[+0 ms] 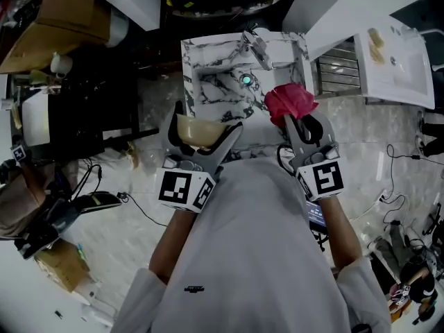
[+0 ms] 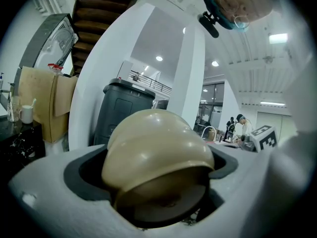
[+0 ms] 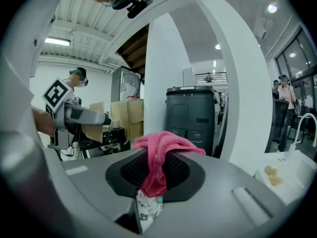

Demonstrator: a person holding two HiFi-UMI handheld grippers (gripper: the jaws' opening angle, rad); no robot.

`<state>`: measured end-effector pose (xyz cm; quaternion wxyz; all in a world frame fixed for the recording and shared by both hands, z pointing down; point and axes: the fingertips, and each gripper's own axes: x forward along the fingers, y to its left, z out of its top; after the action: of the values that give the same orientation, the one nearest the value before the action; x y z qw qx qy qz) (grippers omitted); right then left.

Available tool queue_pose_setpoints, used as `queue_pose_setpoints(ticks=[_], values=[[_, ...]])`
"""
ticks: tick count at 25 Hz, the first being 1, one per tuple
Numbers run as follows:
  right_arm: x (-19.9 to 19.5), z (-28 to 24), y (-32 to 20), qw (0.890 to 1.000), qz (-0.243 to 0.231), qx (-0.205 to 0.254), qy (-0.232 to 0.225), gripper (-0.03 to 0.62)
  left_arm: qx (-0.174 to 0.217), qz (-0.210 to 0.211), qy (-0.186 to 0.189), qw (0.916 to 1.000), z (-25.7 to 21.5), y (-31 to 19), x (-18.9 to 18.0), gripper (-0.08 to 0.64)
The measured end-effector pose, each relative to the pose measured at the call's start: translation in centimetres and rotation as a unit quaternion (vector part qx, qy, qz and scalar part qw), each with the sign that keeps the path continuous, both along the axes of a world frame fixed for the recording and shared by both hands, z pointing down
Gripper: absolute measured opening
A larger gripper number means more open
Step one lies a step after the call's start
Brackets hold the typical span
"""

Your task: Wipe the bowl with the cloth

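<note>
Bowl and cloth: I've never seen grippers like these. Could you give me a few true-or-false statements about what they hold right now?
1. The left gripper is shut on a beige bowl. True.
2. The cloth in the right gripper is blue. False: it is pink.
3. The cloth touches the bowl. False: the head view shows a gap between them.
4. A marbled sink lies beyond both grippers. True.

Wearer in a pale grey top (image 1: 257, 255) with a small dark logo (image 1: 194, 288). The left gripper (image 1: 206, 127) and right gripper (image 1: 297, 116) have grey bodies, each with a white cube (image 1: 184, 189) bearing black square markers.
</note>
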<state>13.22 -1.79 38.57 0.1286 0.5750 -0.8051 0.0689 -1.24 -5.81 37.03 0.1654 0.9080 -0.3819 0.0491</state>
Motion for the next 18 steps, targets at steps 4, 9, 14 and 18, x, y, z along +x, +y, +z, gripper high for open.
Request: queue_pose_setpoints(ticks=[4, 9, 14, 18], values=[[-0.5, 0.5, 0.6, 1.0, 0.001, -0.005, 0.004, 0.066, -0.007, 0.006, -0.001, 1.0, 0.4, 0.4, 0.3, 0.578], [0.0, 0.6, 0.8, 1.0, 0.017, -0.012, -0.015, 0.066, -0.012, 0.014, -0.002, 0.9998, 1.0, 0.4, 0.5, 0.578], [0.2, 0.4, 0.9, 1.0, 0.009, -0.01, -0.007, 0.066, -0.021, 0.017, 0.001, 0.9996, 1.5, 0.7, 0.6, 0.578], [-0.2, 0.5, 1.0, 1.0, 0.001, -0.015, -0.011, 0.066, -0.023, 0.018, 0.001, 0.9996, 1.6, 0.6, 0.6, 0.578]])
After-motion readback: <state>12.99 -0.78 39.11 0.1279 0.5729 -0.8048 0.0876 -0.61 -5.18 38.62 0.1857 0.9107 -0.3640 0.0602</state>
